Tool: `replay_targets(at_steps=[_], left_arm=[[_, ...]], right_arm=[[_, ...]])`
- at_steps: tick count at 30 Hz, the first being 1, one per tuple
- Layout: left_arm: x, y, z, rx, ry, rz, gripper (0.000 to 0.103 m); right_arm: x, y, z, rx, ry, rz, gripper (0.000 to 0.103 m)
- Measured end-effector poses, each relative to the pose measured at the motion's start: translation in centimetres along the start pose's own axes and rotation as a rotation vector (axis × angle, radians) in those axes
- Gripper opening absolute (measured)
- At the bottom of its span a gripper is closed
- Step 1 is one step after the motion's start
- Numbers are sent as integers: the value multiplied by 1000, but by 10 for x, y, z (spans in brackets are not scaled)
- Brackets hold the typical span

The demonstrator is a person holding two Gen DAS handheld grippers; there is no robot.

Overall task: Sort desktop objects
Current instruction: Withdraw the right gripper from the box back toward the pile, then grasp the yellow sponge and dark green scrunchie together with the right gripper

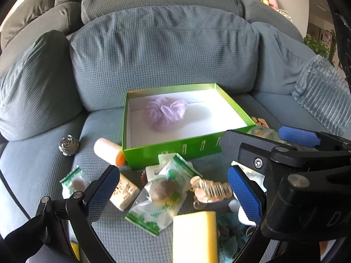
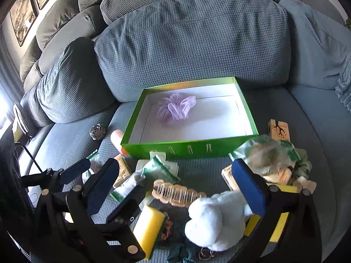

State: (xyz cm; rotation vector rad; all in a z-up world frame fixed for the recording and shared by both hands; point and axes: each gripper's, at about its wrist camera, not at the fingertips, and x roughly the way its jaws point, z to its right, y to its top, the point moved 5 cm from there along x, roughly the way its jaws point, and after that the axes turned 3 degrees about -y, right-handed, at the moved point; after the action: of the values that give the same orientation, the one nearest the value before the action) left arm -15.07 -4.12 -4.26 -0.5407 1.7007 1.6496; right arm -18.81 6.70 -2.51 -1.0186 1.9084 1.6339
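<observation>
Both grippers, the left gripper [image 1: 173, 188] and the right gripper [image 2: 175, 182], hang with jaws apart and hold nothing over the clutter at the sofa seat's front edge. The green box [image 2: 190, 148] waits behind, near the backrest, holding only a lilac scrunchie [image 2: 175, 109].

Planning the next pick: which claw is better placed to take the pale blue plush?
Right. The right claw is open with the pale blue plush just below its fingertips. The left claw is open over the snack packets, farther away.
</observation>
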Motion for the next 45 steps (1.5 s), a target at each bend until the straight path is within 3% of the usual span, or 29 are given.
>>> replay_targets(at_steps=[17, 45], left_arm=[[-26, -22, 12, 19, 3, 17, 99], [-32, -80, 7, -3, -38, -67, 99]], right_arm=[[-13, -33, -10, -24, 10, -37, 103], [-3, -84, -29, -41, 38, -139, 103]])
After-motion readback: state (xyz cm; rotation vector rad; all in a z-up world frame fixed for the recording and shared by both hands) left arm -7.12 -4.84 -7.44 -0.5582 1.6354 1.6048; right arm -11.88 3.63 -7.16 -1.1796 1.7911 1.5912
